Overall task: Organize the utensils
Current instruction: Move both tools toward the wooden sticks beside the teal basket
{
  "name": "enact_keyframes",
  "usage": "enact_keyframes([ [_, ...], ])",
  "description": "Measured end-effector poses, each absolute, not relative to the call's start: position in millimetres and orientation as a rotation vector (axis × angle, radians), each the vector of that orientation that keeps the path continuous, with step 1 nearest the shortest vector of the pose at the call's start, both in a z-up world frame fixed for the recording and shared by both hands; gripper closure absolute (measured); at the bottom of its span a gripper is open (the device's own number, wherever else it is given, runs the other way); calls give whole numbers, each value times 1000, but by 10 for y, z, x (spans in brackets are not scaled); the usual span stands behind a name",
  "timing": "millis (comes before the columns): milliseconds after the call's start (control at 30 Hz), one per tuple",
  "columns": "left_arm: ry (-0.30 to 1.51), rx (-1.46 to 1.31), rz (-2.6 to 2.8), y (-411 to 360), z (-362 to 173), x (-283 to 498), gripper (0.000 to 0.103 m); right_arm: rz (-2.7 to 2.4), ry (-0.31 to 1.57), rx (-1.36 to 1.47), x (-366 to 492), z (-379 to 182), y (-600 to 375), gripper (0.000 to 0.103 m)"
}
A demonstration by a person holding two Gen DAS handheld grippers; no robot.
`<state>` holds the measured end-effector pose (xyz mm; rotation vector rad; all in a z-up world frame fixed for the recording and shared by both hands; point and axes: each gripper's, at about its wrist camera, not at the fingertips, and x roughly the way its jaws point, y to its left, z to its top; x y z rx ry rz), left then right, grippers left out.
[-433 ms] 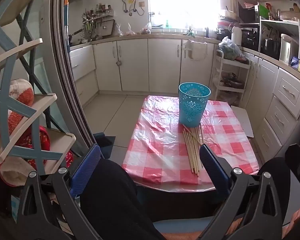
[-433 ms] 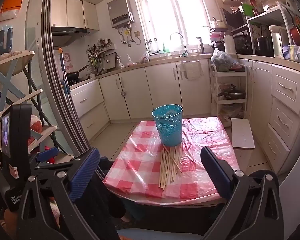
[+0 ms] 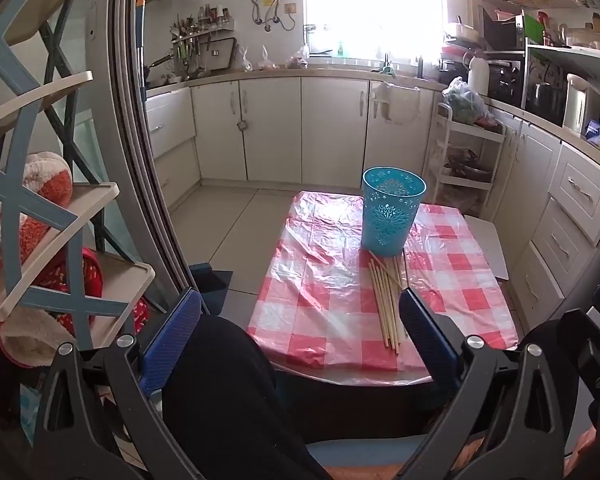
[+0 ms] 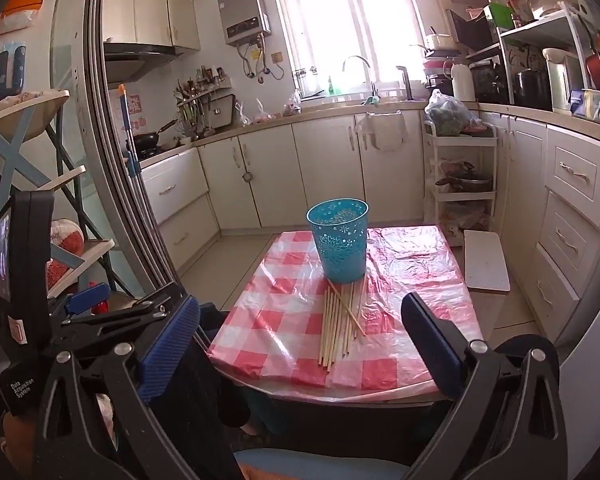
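A bundle of wooden chopsticks (image 3: 387,300) lies on a table with a red-and-white checked plastic cloth (image 3: 320,300), just in front of an upright teal perforated cup (image 3: 392,212). One stick lies crossed over the others. The same chopsticks (image 4: 340,320), cup (image 4: 339,246) and cloth (image 4: 400,320) show in the right wrist view. My left gripper (image 3: 300,332) is open and empty, held back from the table's near edge. My right gripper (image 4: 300,336) is open and empty, also short of the table. The left gripper's body (image 4: 100,300) shows at the left of the right wrist view.
A blue-and-cream shelf rack (image 3: 40,220) with soft toys stands at the left beside a sliding door frame (image 3: 148,180). Kitchen cabinets (image 3: 300,128) line the back and right. A white trolley (image 3: 464,160) and a white board (image 4: 486,260) are right of the table.
Both views have shifted very slightly; the table, cup and chopsticks lie as before. Both grippers stay open.
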<state>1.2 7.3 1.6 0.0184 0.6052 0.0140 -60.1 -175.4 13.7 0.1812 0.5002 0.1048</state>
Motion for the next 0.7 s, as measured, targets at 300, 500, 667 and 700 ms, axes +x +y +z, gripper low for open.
enact_keyframes([
  [300, 613, 15, 10, 98, 30, 28, 8, 110, 507, 182, -609, 142, -1749, 6],
  [500, 608, 10, 12, 79, 33, 11, 8, 113, 507, 181, -603, 146, -1747, 6],
  [667, 610, 9, 7, 77, 15, 17, 8, 114, 509, 181, -599, 146, -1744, 6],
  [700, 610, 9, 8, 76, 8, 16, 8, 115, 510, 181, -597, 146, -1741, 6],
])
